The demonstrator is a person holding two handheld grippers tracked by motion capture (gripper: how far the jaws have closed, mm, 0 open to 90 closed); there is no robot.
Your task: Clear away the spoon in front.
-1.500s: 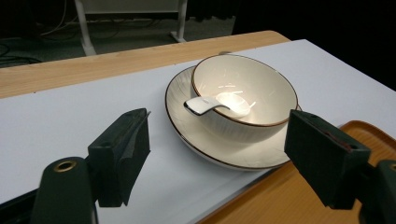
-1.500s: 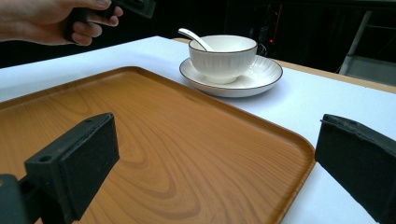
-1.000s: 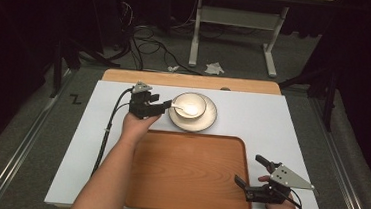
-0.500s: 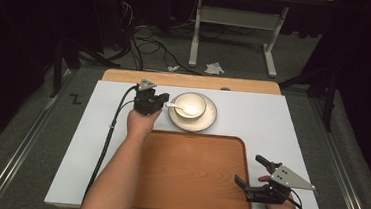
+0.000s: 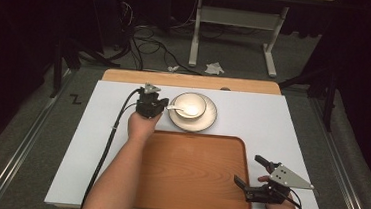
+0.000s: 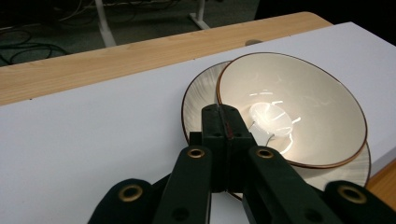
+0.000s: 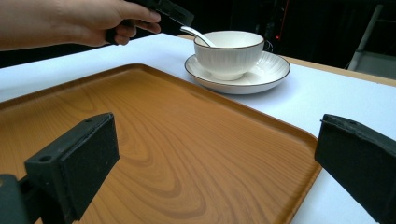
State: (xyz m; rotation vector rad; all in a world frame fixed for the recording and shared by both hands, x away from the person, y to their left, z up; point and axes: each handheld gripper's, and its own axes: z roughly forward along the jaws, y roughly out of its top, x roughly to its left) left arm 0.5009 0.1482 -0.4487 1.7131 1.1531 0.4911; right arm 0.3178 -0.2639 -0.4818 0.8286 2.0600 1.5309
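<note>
1 round ribbed white bowl (image 5: 189, 105) on matching saucer (image 5: 207, 124)

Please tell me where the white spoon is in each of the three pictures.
High view: spoon in the bowl, upper centre.
Left gripper view: spoon just beyond the shut jaws, centre.
Right gripper view: spoon handle over the bowl's left rim, top centre.
Shared landmark: the saucer underneath.

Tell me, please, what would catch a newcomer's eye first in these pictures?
Probably the white bowl on its saucer at the far middle of the white table, with the left gripper shut on the handle of the white spoon lying in it. Next, the big empty wooden tray nearer the person, and the right gripper waiting open at the tray's right edge.
</note>
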